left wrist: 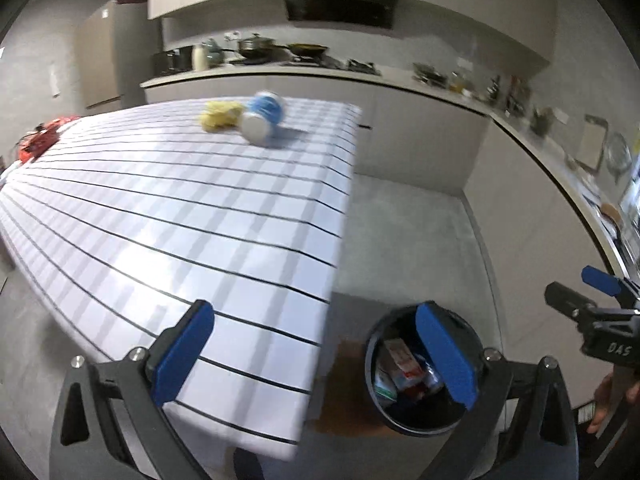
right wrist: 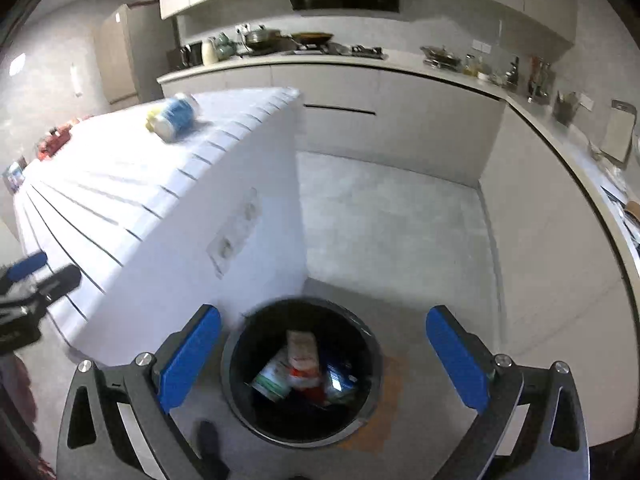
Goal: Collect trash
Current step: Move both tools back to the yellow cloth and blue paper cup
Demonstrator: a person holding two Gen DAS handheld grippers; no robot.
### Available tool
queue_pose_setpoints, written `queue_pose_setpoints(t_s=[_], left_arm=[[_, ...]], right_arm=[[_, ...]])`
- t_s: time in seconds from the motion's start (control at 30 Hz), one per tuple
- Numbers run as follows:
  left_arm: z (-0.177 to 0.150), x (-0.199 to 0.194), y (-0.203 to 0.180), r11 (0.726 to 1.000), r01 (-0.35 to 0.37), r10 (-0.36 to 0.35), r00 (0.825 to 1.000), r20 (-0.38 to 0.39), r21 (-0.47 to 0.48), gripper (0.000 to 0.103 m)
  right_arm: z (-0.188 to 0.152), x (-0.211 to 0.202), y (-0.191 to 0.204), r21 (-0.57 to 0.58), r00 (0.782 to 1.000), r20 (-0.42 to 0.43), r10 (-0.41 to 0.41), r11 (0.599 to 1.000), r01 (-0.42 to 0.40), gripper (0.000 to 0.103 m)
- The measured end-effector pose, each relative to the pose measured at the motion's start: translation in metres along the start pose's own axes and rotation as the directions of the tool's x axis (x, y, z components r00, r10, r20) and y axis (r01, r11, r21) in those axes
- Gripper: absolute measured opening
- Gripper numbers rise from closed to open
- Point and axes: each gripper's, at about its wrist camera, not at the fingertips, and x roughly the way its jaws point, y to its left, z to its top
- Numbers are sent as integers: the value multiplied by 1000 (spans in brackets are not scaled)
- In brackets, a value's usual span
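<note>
A round black trash bin (right wrist: 236,384) stands on the floor beside the table and holds several cartons and wrappers (right wrist: 302,354). My right gripper (right wrist: 323,356) hangs open above it with nothing between its blue pads. My left gripper (left wrist: 318,354) is open too, straddling the table's near corner and the bin (left wrist: 374,380), and it holds nothing. Far across the striped tablecloth (left wrist: 168,216) lie a blue and white can (left wrist: 264,118) on its side and a crumpled yellow wrapper (left wrist: 219,115). The can (right wrist: 176,118) also shows in the right wrist view.
A red item (left wrist: 38,142) lies at the table's far left edge. Grey kitchen cabinets and a counter (right wrist: 400,68) crowded with pots and bottles run along the back and right. A brown stain (right wrist: 384,408) marks the grey floor beside the bin. A shoe tip (right wrist: 208,436) shows near the bin.
</note>
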Motion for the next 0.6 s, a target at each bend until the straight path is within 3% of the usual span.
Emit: queue_pose_setpoints(t_s=[0.3,0.6], left_arm=[[36,6,86,995,-72,76,995,65,-68,102],[75,39,161,995,-70,75,995,66,-69,102]], right_arm=[[62,3,86,-66,996,75,56,996,-51,103],[119,39,179,-87,994,92,62,995,-54,103]])
